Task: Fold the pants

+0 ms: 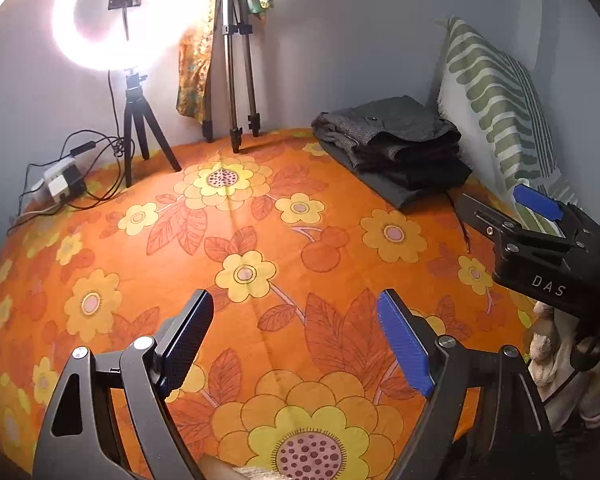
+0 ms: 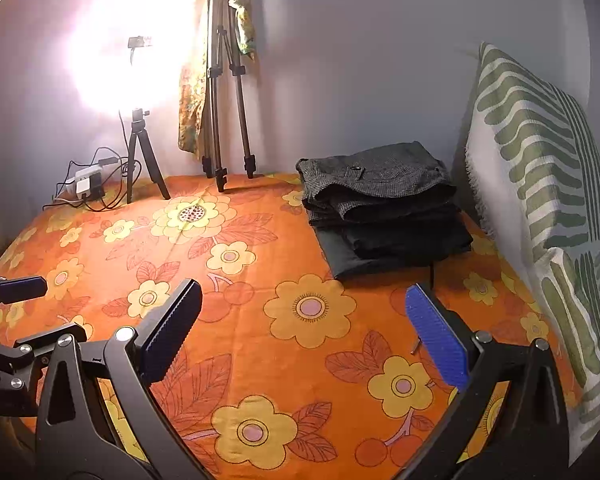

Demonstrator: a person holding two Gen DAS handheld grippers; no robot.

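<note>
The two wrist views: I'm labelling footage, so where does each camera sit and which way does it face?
Left wrist: on the left tongs, angled down over the orange floral sheet; own open fingers show, right tongs at right.
Right wrist: on the right tongs, open, facing the same way; left tongs at left.
Shared: folded dark pants, ring light, striped pillow.

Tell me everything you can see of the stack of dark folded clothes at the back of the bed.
The stack of dark folded clothes holds several garments: a grey flecked woven piece with a dark button on top, plainer black and dark grey pieces beneath. It lies flat on the orange floral bedsheet, near the grey wall, close beside the green-and-white patterned pillow. Neither gripper touches it.
</note>
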